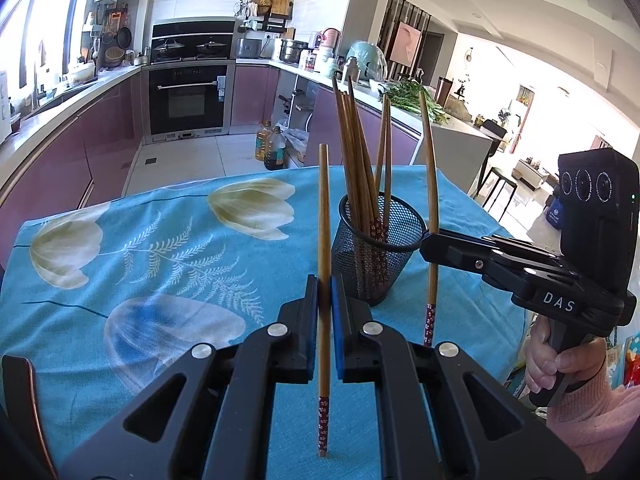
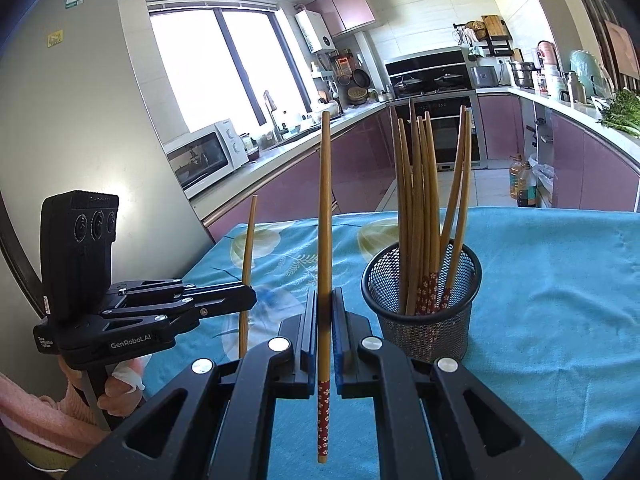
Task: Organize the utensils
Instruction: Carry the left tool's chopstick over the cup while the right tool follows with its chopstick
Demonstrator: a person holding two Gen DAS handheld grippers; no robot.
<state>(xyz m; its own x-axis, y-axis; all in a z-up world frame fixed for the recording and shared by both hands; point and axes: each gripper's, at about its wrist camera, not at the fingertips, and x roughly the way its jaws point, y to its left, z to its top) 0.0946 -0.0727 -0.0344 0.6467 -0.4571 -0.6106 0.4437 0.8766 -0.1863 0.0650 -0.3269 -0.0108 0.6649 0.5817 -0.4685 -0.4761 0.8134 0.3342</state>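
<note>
Each claw is clamping one chopstick. The left claw (image 1: 324,292) is pinching a brown wooden chopstick (image 1: 324,240) whose lower end is wrapped in a red band with small white flowers; the stick is standing nearly upright through the centre of the left wrist view, plain end up, patterned end just over the blue cloth (image 1: 160,240) covering the tabletop. The right claw (image 2: 324,308) is gripping a matching stick (image 2: 325,220) in the same way, upright in mid-frame of the right wrist view, flowered end down.

Right of centre in both views, a black mesh cup (image 2: 424,308) is standing on the cloth, holding a bundle of like chopsticks (image 2: 420,200) that are leaning apart, patterned ends down. In the left wrist view the right claw is reaching in from the right edge, close beside the cup's rim. A hand (image 1: 556,356) in a pink sleeve is holding its grip at lower right. Purple kitchen cabinets are running behind.
</note>
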